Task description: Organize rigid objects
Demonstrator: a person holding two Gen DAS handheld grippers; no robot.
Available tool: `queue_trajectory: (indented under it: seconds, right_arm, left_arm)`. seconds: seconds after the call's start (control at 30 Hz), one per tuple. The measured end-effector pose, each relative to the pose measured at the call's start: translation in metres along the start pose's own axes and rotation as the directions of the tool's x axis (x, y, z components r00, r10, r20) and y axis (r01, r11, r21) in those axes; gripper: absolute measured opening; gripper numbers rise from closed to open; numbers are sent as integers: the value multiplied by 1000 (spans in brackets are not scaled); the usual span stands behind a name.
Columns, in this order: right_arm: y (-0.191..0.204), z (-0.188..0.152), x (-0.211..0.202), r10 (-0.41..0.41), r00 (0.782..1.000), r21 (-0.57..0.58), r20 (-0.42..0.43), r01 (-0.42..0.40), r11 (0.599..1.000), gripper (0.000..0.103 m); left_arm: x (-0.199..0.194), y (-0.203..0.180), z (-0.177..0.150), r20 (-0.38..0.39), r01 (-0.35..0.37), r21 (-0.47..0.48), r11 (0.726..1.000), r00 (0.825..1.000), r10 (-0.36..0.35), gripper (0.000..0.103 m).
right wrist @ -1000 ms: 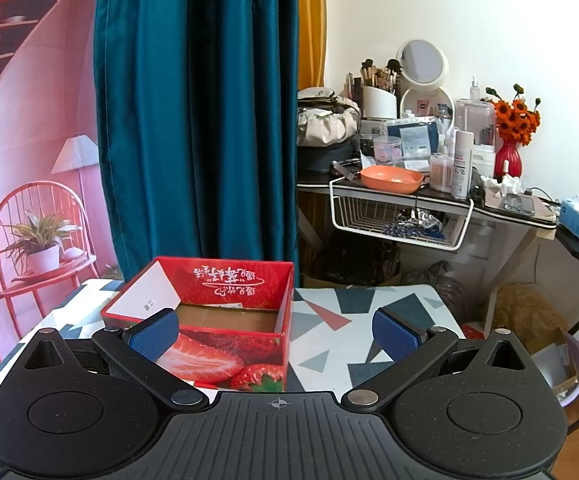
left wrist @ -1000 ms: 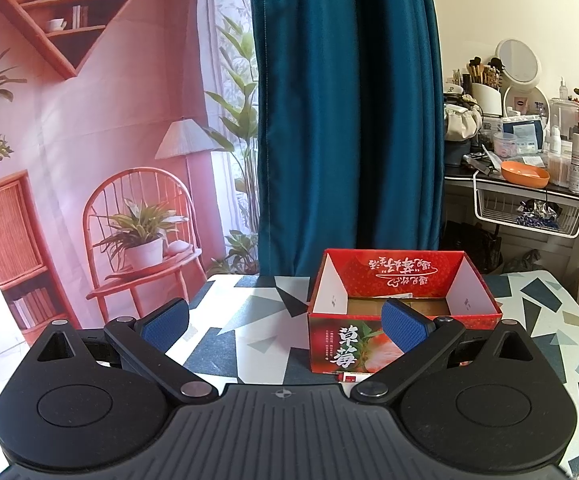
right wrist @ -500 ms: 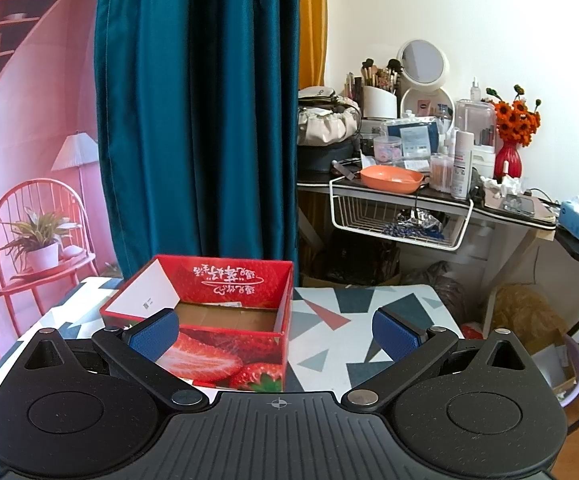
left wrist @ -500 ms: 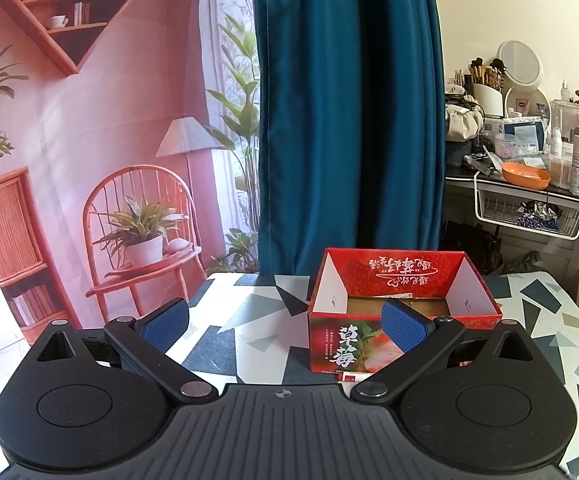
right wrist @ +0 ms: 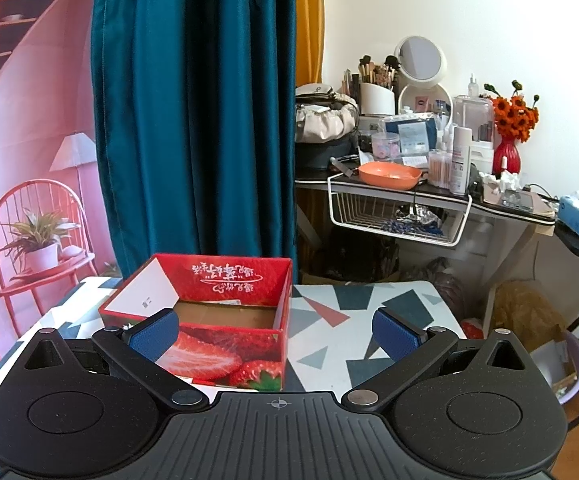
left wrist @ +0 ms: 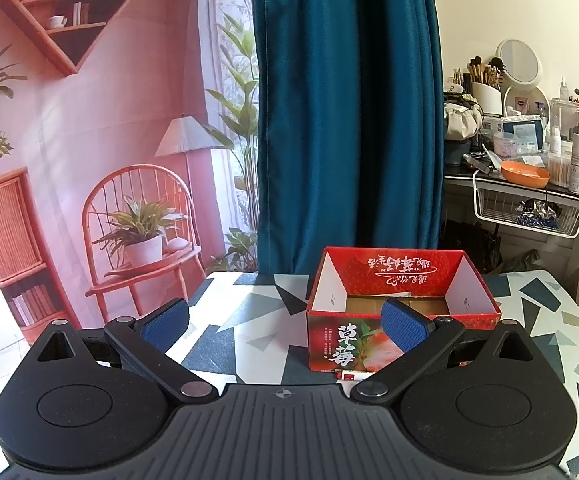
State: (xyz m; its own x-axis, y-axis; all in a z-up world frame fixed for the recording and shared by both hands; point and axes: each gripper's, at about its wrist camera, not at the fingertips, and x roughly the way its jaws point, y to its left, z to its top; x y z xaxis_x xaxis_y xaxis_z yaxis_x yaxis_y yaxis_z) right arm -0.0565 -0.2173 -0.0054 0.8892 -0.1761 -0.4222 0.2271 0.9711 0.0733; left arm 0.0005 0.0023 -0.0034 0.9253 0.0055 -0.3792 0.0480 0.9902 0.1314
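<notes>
A red strawberry-print cardboard box [left wrist: 403,280] stands open-topped on the patterned table [left wrist: 249,320]; its brown floor looks bare apart from a paper slip at the back. In the right wrist view the same box [right wrist: 225,280] sits left of centre. A small red-and-white item [left wrist: 351,376] lies on the table against the box's front. My left gripper [left wrist: 285,322] hovers open before the box, its right pad [left wrist: 403,326] over the box front. My right gripper [right wrist: 275,334] is open too, with nothing between its blue pads.
A teal curtain [left wrist: 345,112] hangs behind the table. A cluttered dresser [right wrist: 429,196] with an orange dish [right wrist: 389,174], bottles, a mirror and a wire basket stands to the right. The table's right end [right wrist: 409,304] drops off to bags on the floor.
</notes>
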Motion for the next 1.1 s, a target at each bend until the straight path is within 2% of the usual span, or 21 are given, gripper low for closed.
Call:
queue_trajectory:
  seconds: [0.47,0.87,1.1]
  right_arm:
    - [0,0,0,0,1000,2,-1,0,1000,103]
    - [1,0,0,-2,1000,3,-2,2,1000,103]
    - [0,-3,2,32,999,14,7,-33,999,103]
  left_arm:
    - [-1,2,1,5,25,-20,999,1000,-25,103]
    - [5,3,1,-39,26,-29,999,999,-27,103]
    - [7,1,0,-58,41,-26,999,997,-42,103]
